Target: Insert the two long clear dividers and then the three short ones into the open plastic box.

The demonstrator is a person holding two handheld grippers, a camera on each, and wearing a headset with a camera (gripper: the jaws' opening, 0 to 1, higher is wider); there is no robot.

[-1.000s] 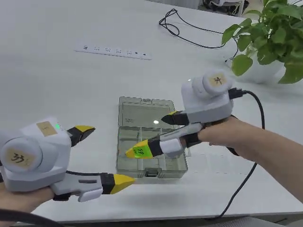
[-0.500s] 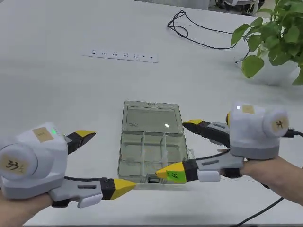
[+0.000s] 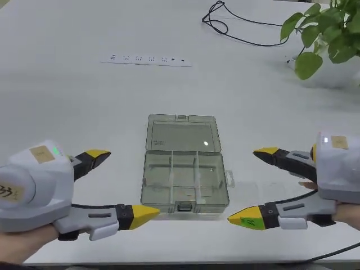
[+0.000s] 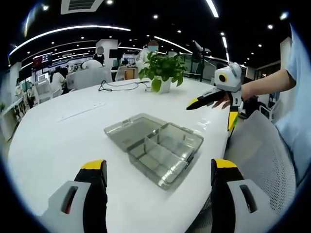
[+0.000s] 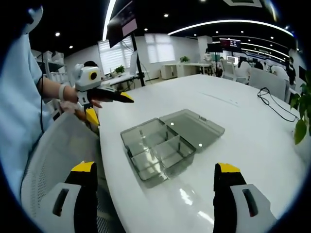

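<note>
Left gripper (image 3: pixel 128 183) and right gripper (image 3: pixel 247 185) flank the plastic box (image 3: pixel 160 203), claws released, empty; I'd verify the clear dividers (image 3: pixel 196 169) sit flush.

White-bodied left hand-held gripper (image 3: pixel 124 183), yellow-tipped black jaws, right hand-held gripper (image 3: pixel 250 185) alike, pale blue sleeve (image 4: pixel 297 97)

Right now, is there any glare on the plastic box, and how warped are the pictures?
Head view: sharp, evenly lit, one small light spot on the open lid. Left gripper view: fisheye bends the table edge and ceiling lights; the box reads clearly. Right gripper view: same bending, bright sheen on the table near the box.
</note>
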